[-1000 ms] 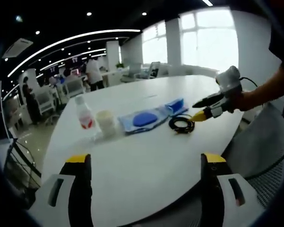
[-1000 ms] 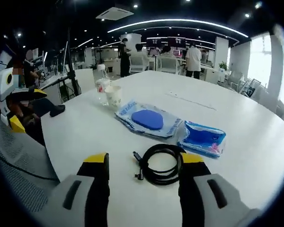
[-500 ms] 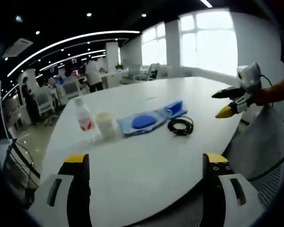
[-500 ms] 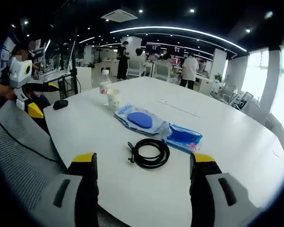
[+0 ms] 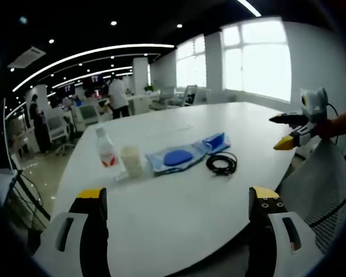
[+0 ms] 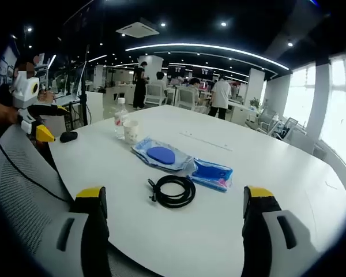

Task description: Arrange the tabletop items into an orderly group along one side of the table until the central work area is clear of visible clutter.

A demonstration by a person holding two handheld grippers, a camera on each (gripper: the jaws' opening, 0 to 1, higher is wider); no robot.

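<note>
On the white table [image 5: 179, 202] stand a clear water bottle [image 5: 107, 153] with a red label and a paper cup [image 5: 131, 161]. Beside them lie a light blue pouch [image 5: 176, 157], a darker blue packet [image 5: 215, 141] and a coiled black cable [image 5: 221, 164]. My left gripper [image 5: 179, 214] is open near the table's edge, well back from these. In the right gripper view the same row shows: bottle [image 6: 120, 118], cup [image 6: 130, 131], pouch [image 6: 158, 154], packet [image 6: 211, 173], cable [image 6: 172, 191]. My right gripper [image 6: 176, 209] is open and holds nothing; it also shows [image 5: 285, 131] off the table's far right.
A black mouse [image 6: 68, 137] lies near the table's left edge. Mesh chair backs [image 6: 23, 190] [image 5: 323, 184] stand close to the table's rim. Desks, chairs and several people [image 6: 222, 92] fill the office behind. Windows [image 5: 259, 57] line one wall.
My right gripper has drawn back from the black cable, away from the table's edge, and its jaws have spread wider. The left gripper has barely shifted. The items lie where they were.
</note>
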